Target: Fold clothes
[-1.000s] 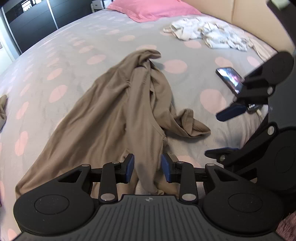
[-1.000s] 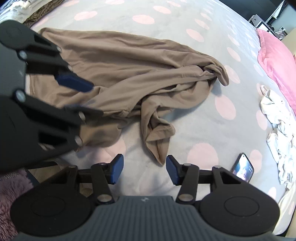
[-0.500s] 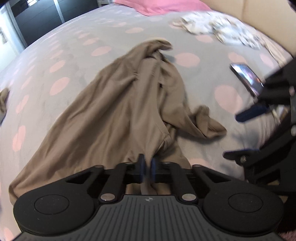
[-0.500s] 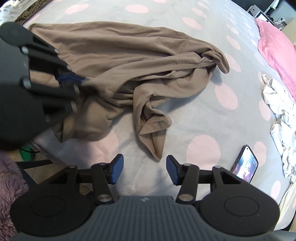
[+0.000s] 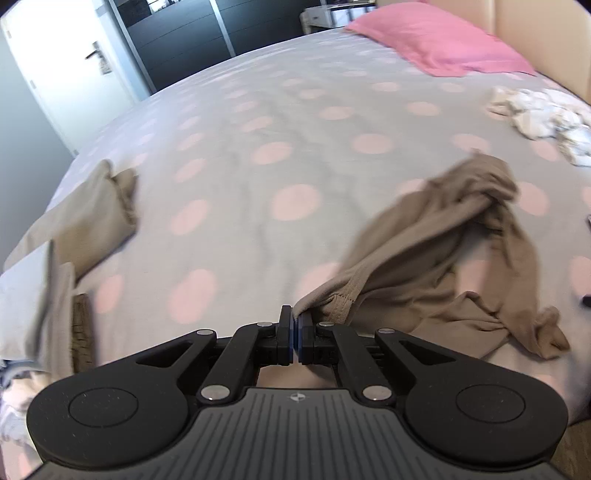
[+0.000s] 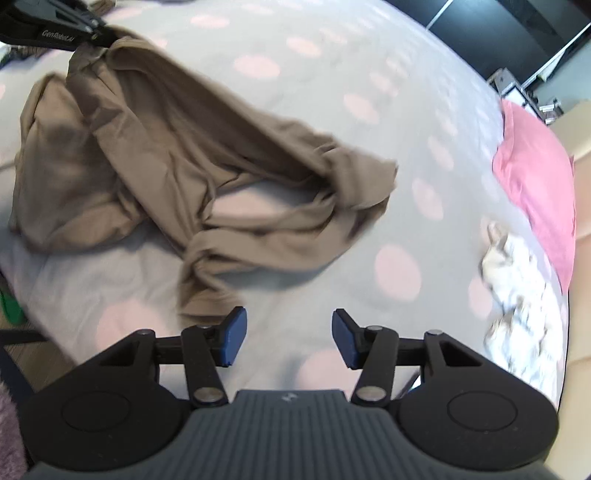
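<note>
A tan long-sleeved garment (image 5: 436, 251) lies crumpled on the grey, pink-dotted bedspread (image 5: 258, 155). My left gripper (image 5: 295, 323) is shut on a hemmed edge of the garment, and the cloth stretches from its blue pads off to the right. In the right wrist view the same garment (image 6: 177, 173) is spread across the upper left, with the left gripper (image 6: 99, 33) pinching its far corner at the top left. My right gripper (image 6: 286, 332) stands open above bare bedspread, just right of a sleeve end (image 6: 201, 295), with nothing between its fingers.
A crumpled white garment (image 6: 517, 295) and a pink pillow (image 6: 535, 177) lie toward the headboard. Folded tan and pale clothes (image 5: 74, 221) are stacked at the bed's left edge in the left wrist view. The bed's near edge and the floor (image 6: 22, 343) are at the lower left.
The left gripper closed on the garment's edge, then swung left and lifted, dragging the cloth with it. The right gripper shifted slightly and stayed open.
</note>
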The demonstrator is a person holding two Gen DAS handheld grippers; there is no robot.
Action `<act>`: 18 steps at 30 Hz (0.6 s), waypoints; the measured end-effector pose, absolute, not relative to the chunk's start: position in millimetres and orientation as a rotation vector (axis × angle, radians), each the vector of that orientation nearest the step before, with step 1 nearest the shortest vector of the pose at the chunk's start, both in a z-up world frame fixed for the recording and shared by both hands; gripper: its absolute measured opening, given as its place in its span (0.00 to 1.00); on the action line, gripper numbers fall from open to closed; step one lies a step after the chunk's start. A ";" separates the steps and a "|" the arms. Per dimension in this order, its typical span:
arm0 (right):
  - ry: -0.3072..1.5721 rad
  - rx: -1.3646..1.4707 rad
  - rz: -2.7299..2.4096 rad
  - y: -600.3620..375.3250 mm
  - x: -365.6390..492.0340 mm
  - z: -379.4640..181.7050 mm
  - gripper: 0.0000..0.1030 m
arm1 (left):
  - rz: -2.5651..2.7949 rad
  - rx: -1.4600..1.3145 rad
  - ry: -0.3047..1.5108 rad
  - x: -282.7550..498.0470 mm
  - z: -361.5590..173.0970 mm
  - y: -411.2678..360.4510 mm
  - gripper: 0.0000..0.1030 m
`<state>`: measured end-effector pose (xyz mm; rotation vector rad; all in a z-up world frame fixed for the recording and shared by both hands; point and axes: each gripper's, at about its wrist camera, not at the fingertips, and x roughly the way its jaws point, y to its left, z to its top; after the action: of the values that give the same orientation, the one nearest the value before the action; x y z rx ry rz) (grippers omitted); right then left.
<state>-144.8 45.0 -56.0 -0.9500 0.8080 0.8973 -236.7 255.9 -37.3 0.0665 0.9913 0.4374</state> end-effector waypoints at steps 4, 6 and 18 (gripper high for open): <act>0.726 -0.976 0.931 57.7 -126.9 -53.4 0.51 | 0.492 0.092 1.017 -233.5 -40.8 288.2 0.00; 0.646 -1.025 0.951 65.1 -121.1 -55.9 0.51 | 0.502 0.101 1.037 -230.4 -43.9 302.6 0.00; 0.170 -1.470 1.088 84.1 -124.4 -114.0 0.49 | 0.513 0.106 1.099 -216.0 -78.2 336.1 0.00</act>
<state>-124.4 84.1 -114.0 -1.4697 0.1700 1.0884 -216.0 336.1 -78.2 0.1056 1.0986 0.5135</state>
